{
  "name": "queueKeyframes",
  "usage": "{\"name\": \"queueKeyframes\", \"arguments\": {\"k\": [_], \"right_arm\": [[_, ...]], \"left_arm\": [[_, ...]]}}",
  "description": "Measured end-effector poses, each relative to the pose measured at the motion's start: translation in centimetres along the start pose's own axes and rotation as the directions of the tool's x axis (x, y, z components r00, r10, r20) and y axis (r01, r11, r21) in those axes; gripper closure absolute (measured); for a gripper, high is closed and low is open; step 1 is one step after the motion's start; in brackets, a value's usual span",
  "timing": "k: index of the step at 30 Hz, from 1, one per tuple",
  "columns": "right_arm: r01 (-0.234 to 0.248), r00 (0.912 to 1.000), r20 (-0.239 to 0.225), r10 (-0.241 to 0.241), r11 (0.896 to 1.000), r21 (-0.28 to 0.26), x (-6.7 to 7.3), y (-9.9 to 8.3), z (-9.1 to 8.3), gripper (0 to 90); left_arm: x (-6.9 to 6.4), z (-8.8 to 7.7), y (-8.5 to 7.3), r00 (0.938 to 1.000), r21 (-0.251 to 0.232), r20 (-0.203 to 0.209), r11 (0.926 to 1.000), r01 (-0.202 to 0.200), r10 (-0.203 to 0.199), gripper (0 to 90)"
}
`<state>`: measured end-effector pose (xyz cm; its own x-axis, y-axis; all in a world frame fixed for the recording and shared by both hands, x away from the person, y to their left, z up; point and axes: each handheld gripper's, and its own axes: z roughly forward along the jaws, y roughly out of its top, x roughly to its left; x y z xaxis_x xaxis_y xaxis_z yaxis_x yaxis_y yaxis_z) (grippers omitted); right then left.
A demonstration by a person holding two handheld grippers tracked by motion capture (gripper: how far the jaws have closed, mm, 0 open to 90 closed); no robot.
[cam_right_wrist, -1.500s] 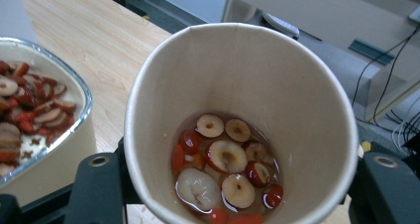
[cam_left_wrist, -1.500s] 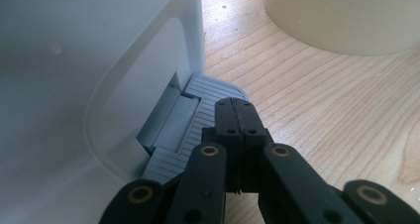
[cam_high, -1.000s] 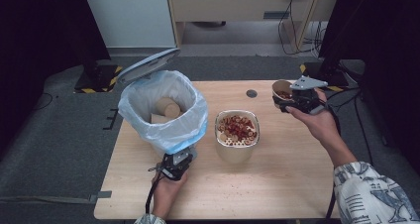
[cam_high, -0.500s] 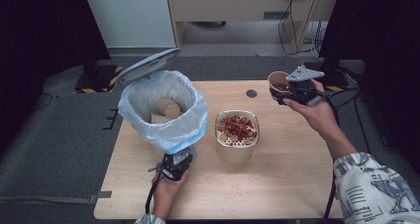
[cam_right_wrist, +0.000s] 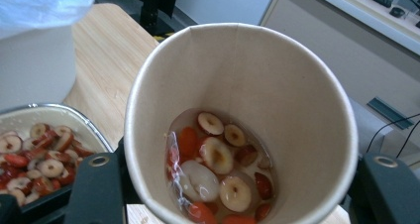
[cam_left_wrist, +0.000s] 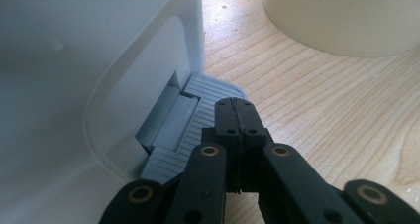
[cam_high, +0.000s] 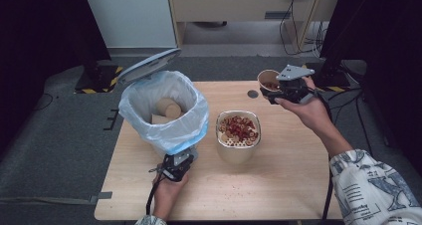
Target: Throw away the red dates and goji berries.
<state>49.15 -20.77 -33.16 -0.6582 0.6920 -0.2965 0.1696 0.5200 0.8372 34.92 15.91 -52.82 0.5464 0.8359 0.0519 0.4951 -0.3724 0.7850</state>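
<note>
A paper cup (cam_high: 267, 78) with date slices and liquid in its bottom (cam_right_wrist: 218, 164) hangs tilted over the table's far right, and my right gripper (cam_high: 274, 89) is shut on its wall. A white pedal bin (cam_high: 181, 135) lined with a pale blue bag stands at the left with its lid (cam_high: 149, 65) raised; paper cups lie inside it. My left gripper (cam_high: 180, 161) is shut, and its closed tips (cam_left_wrist: 236, 112) press on the bin's grey ribbed pedal (cam_left_wrist: 198, 110). Between bin and cup stands a beige tub (cam_high: 236, 155) with a sieve insert full of red date slices (cam_high: 238, 126).
A small dark round disc (cam_high: 253, 93) lies on the wooden table (cam_high: 298, 185) near the far edge, left of the cup. The tub's metal rim (cam_right_wrist: 49, 107) lies just below and left of the held cup. Cables and a black stand are beyond the table's right corner.
My right gripper has carried the cup up and to the left, nearer the tub. The left gripper and the bin's lid have stayed as they were.
</note>
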Motion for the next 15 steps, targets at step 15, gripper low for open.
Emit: {"name": "queueKeyframes", "arguments": {"k": [15], "right_arm": [[0.075, 0.9972, -0.005, -0.075, 0.997, -0.017, 2.0, 1.3, -0.2, 35.1]], "left_arm": [[0.0, 0.0, 0.0, 1.0000, 0.003, 0.000, 1.0000, -0.002, 0.002, 89.5]]}}
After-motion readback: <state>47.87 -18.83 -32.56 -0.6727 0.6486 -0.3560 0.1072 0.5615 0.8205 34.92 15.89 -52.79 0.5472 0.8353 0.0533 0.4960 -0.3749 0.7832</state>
